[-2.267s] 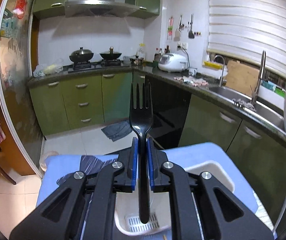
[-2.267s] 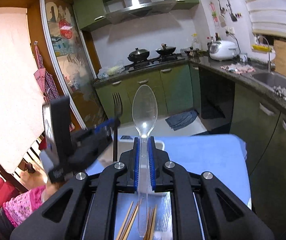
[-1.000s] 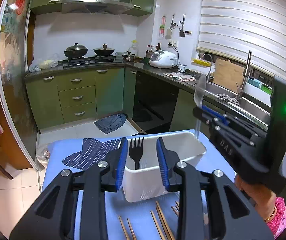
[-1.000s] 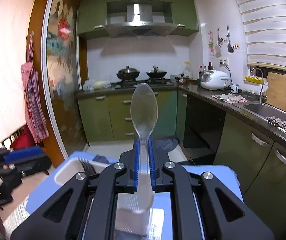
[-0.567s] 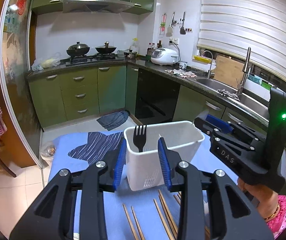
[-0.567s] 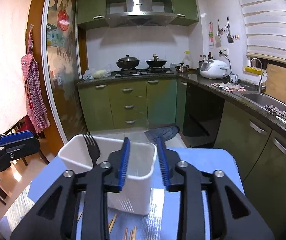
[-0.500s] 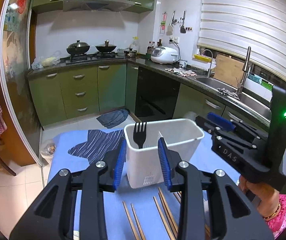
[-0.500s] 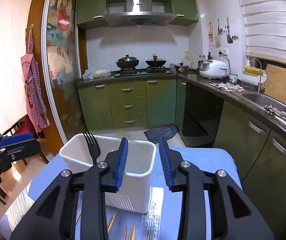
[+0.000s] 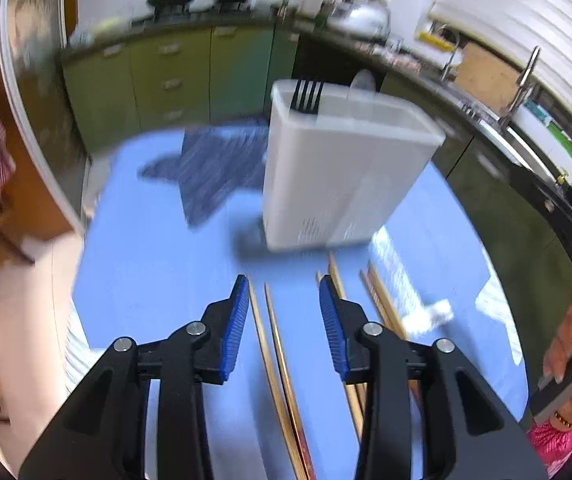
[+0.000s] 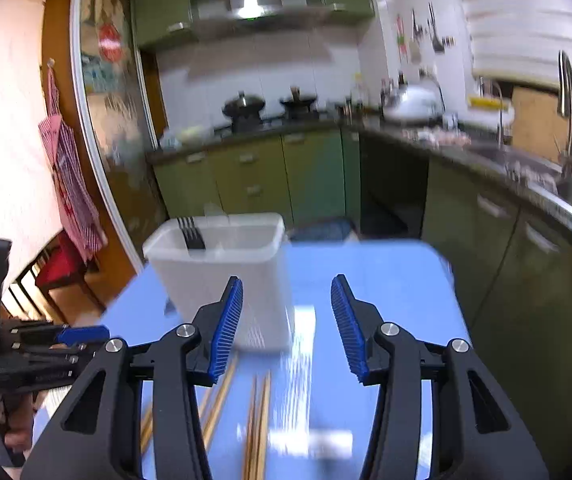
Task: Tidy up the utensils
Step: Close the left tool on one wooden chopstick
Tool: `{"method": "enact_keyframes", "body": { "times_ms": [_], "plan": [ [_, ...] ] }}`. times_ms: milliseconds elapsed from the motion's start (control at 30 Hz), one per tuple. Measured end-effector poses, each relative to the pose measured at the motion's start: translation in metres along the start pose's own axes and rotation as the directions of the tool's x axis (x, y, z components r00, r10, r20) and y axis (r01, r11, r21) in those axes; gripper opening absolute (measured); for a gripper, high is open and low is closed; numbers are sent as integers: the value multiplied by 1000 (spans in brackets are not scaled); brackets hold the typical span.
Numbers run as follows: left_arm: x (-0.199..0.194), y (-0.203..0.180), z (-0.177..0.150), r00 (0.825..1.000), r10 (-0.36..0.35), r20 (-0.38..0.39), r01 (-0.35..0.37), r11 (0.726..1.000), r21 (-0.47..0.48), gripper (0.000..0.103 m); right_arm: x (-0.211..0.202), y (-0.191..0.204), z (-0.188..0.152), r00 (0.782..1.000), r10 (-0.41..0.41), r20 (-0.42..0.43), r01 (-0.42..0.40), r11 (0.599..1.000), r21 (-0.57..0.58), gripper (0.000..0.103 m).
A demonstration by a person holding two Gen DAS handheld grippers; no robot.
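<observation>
While both hand-held grippers hang empty over it, the blue counter (image 9: 145,280) carries everything that matters. Taking the white bin (image 9: 338,176) as the landmark: it stands upright toward the far side of the counter, beyond both tools. Inside it a black fork (image 9: 306,96) leans at the far left corner with its tines above the rim, and a clear spoon (image 9: 362,80) shows faintly beside it, blurred but recognisable. Those two pieces look sorted already.

On the near side of the bin, wooden chopsticks (image 9: 273,344) lie flat on the counter in several loose pairs, pointing roughly toward the bin; none is in it yet, so they appear to be the remaining work.

The left hand-held gripper (image 9: 280,312) is spread wide, low over one pair of chopsticks that runs between its blue pads, gripping nothing. The right hand-held gripper (image 10: 287,328) is likewise spread and empty, higher up, with the bin just beyond its left pad.
</observation>
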State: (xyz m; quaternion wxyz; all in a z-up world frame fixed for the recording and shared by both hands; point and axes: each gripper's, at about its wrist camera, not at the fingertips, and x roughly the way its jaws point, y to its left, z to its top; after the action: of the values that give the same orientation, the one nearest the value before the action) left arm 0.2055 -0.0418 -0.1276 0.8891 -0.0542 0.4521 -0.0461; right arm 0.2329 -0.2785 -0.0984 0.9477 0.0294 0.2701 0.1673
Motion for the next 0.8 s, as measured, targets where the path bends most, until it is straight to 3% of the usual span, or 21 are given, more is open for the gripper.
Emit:
{"method": "enact_keyframes", "body": {
  "times_ms": [100, 200, 300, 433, 800],
  "plan": [
    [15, 4, -9, 999, 34, -41, -34, 999, -8, 35, -2, -8, -21, 998, -6, -57, 7, 1000, 11, 47],
    [39, 11, -16, 990, 26, -140, -33, 998, -45, 34, -3, -12, -37, 996, -17, -92, 19, 1000, 17, 47],
    [56, 14, -21, 978, 20, -208, -33, 998, -58, 24, -4, -16, -49, 993, -19, -119, 23, 999, 26, 47],
    [66, 14, -23, 971, 51, -232, -64, 997, -50, 17, -2, -20, -52, 991, -16, -135, 21, 999, 32, 48],
    [90, 15, -20, 955, 78, -286, -93, 995, -40, 11, 5, -19, -45, 988, -3, -154, 9, 999, 42, 51]
  ]
}}
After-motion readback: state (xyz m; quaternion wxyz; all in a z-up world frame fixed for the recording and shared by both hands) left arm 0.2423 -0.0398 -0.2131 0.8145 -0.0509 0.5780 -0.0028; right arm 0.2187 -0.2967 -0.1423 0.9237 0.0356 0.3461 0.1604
